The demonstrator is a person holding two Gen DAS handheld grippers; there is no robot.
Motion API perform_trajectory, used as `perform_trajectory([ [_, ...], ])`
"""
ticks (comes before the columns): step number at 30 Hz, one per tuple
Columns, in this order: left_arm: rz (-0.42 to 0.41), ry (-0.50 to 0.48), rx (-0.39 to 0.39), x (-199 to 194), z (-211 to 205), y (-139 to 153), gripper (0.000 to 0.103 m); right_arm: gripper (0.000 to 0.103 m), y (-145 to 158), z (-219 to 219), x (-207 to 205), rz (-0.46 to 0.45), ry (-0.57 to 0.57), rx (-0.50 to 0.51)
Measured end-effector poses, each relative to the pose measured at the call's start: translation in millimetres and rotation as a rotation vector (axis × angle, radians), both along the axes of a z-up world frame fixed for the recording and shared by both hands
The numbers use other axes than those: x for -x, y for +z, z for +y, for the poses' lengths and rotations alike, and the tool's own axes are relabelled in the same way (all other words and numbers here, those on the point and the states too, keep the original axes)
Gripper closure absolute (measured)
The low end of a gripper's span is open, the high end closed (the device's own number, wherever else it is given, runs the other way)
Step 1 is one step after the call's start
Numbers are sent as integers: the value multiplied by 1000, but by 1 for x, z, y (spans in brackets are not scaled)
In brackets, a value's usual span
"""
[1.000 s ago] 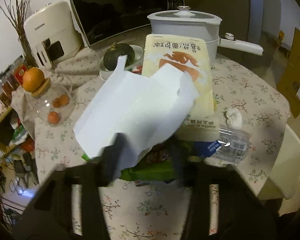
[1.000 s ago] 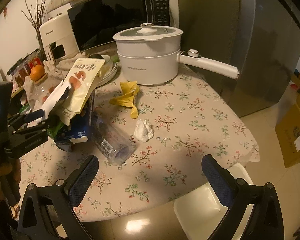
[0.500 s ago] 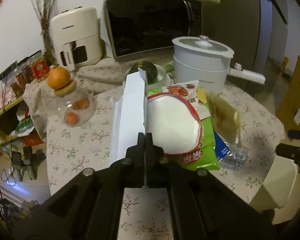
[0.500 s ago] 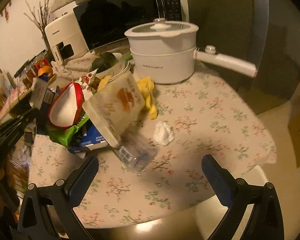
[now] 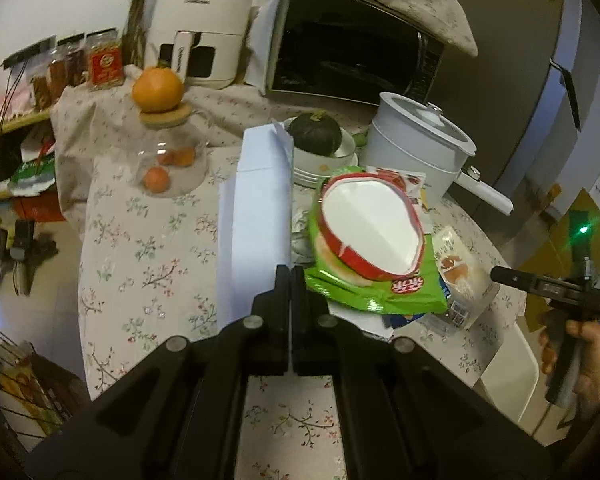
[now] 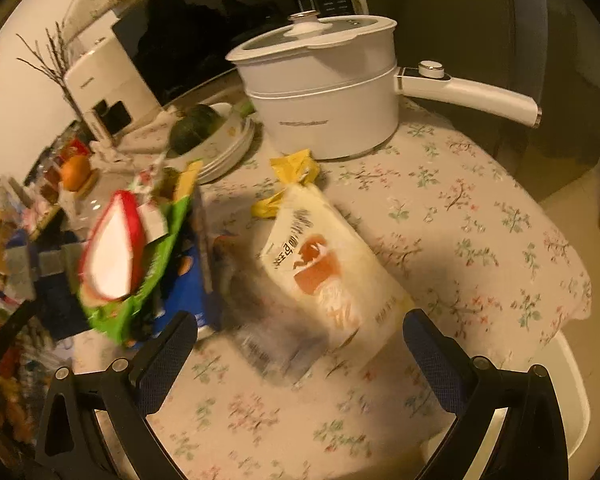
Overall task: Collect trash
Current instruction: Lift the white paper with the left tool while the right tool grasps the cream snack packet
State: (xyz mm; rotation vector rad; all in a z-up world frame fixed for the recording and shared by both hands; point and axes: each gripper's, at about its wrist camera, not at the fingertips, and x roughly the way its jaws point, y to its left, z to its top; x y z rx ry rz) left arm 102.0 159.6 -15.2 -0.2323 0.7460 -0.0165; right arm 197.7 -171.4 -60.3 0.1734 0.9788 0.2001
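Left gripper: jaws fully closed on the edge of a white paper bag, which stands up from the pads toward twelve o'clock. In my judgement the bag is pinched by its rim so that it can serve as the collecting receptacle, kept clear of the tablecloth.

Right gripper: jaws wide apart, nothing between the pads. It points down at the litter, presumably lined up to take the next piece. Seen from the left wrist, the person's hand carries it at four o'clock, off the table edge.

Nearest the right gripper, at twelve o'clock, lies a cream snack packet over a clear plastic bottle, blurred in this view. At ten o'clock a green wrapper with a red-rimmed white oval leans against a blue carton; whether it is propped or lifted cannot be told.

Further off, at twelve o'clock, a crumpled yellow wrapper lies just beside the white electric pot. These are the task's items, all still on the table.

Beyond, at eleven o'clock: stacked plates holding a dark squash, then the microwave and a white appliance against the wall. None appears to be trash.
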Motion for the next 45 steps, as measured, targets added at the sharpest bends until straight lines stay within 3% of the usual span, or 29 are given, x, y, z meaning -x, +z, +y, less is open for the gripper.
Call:
perform_trajectory([
  [9,-27,12,55,9,14,3,102,0,-47,-48,-32,103,-133,-54],
  [11,-26,13,55,9,14,2,102,1,-56,-58,-34,125,-153,-114],
  [14,-37,16,57,9,15,5,102,13,-62,-59,-35,146,-133,-224],
  [17,-55,25,57,12,14,8,102,47,-60,-49,-35,150,-86,-252],
  [19,-74,35,57,14,15,12,102,94,-59,-44,-34,150,-70,-228],
  [32,-197,28,79,33,15,44,103,98,30,-63,13,-72,-52,-144],
  [40,-278,-65,159,52,-2,70,103,98,65,-91,56,-143,-46,-114],
  [45,-293,-149,220,54,-27,80,103,98,68,-114,81,-138,-62,-96],
])
